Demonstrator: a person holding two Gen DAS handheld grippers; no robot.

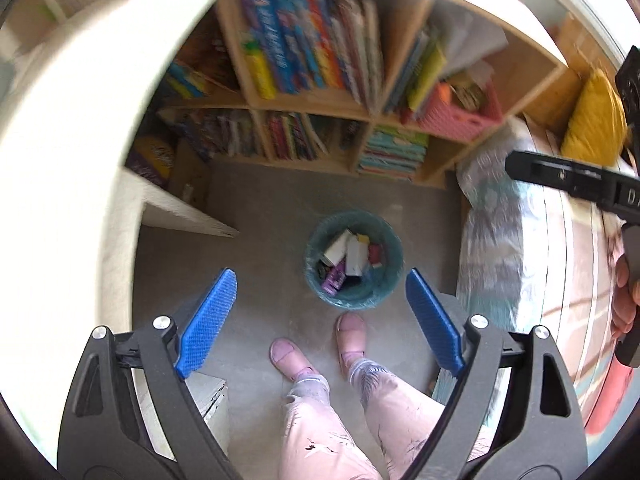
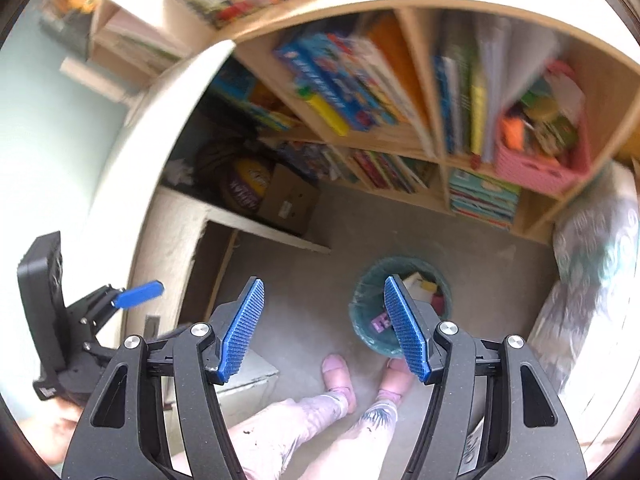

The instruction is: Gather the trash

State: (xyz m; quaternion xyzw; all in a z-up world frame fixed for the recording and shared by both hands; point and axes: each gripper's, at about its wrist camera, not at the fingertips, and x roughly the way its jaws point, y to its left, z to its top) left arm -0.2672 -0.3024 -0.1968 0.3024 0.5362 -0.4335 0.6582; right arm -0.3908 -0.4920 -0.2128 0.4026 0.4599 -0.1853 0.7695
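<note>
Both grippers empty above the bin

Left gripper (image 1: 320,312) gapes wide, holding nothing; right gripper (image 2: 324,328) stands half open, empty; trash bin (image 1: 316,268) on the floor (image 1: 272,208) holds boxes, just beyond the person's feet (image 1: 312,348).

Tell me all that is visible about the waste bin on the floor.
The waste bin is small, round and teal, lined with a thin, clear-looking plastic bag folded over its rim. It stands upright on the grey floor, before the wooden bookshelf and just ahead of the person's pink shoes. Inside lie small cartons: white, purple, yellow, dark red. Neither gripper touches it.
</note>
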